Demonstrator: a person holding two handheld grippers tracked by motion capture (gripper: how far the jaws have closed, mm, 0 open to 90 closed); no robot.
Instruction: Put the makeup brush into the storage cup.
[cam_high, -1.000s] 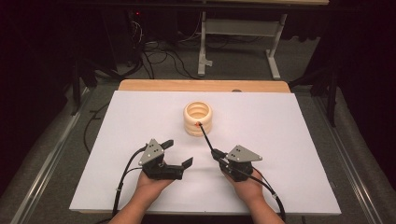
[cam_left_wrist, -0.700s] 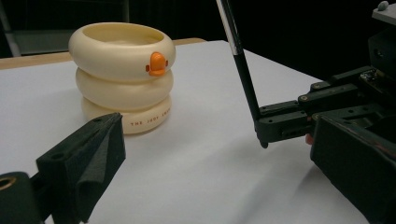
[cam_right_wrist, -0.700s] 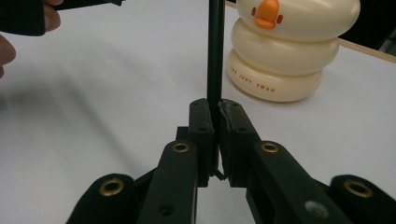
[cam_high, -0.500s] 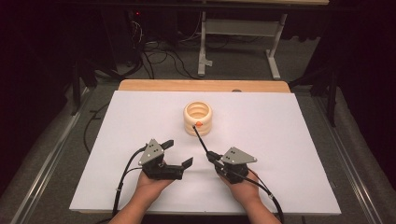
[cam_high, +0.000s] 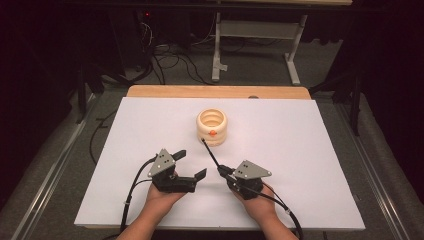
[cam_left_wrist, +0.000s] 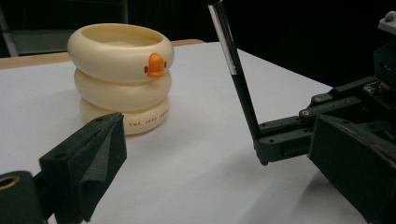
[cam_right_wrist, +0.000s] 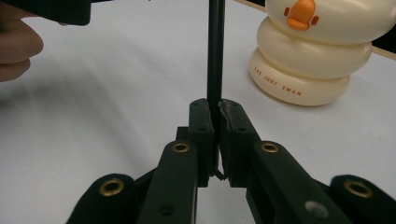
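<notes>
Where the right gripper (cam_right_wrist: 215, 114) pinches its two black pads together, a thin black pen (cam_right_wrist: 215, 51) stands clamped between them, its shaft rising straight out of the grip in the right gripper view. In the high view that pen (cam_high: 210, 155) slants away from the person, its far tip close to the foot of the cream holder (cam_high: 212, 127), though whether it touches cannot be told. The holder is a stack of three rounded rings with a small orange duck bill on the top ring and open at the top; it stands upright on the white table top (cam_high: 300, 145), near the middle and toward the far edge. The left gripper (cam_high: 192, 163) rests low on the table beside the right one, well short of the holder, its jaws spread apart with nothing between them. A hand (cam_high: 162, 197) holds each gripper from the near edge.
</notes>
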